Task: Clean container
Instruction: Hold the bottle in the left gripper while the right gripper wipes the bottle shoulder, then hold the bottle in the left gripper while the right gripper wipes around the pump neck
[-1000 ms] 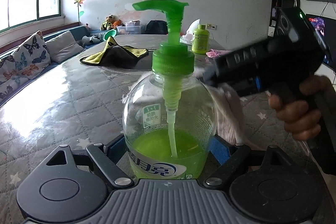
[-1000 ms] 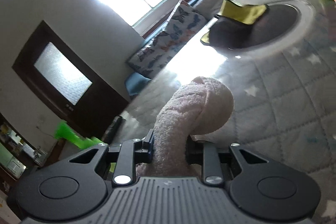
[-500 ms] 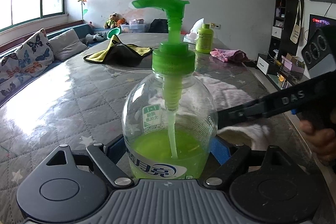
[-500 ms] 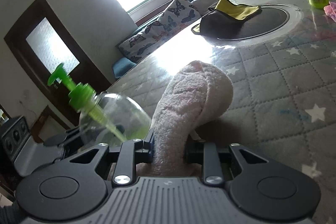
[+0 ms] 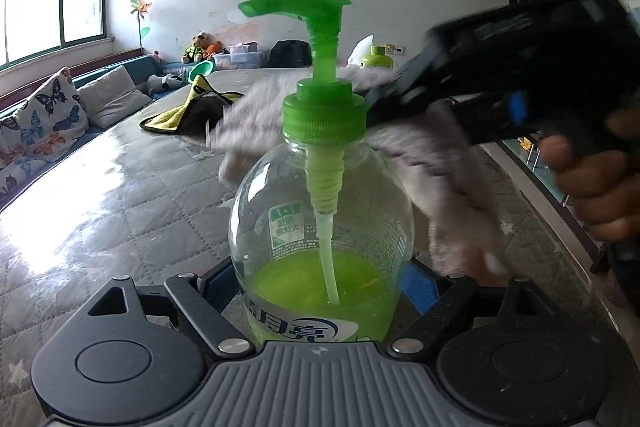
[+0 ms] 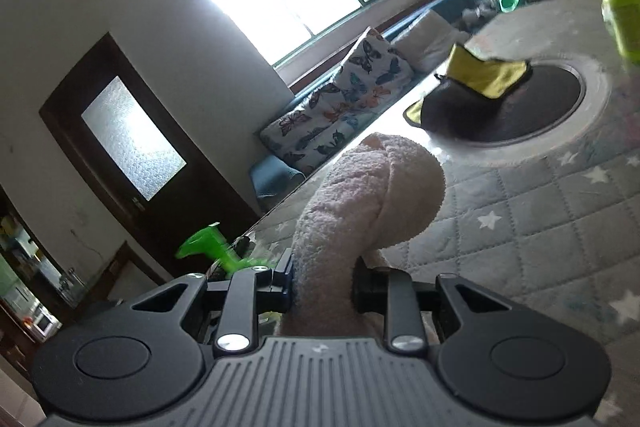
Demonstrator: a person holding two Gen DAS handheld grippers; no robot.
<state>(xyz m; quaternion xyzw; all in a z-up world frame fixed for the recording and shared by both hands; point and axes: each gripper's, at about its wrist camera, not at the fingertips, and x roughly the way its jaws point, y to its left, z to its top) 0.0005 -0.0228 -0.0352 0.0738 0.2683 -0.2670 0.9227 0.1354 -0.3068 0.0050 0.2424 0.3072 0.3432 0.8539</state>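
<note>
Now the right gripper, clamped tight on the pink cloth, has swung up beside the pump collar, the cloth blurred behind the neck instead of low by the belly. Upright above the quilted table, the soap bottle sits gripped by the left gripper, whose jaws have just eased slightly wider.
</note>
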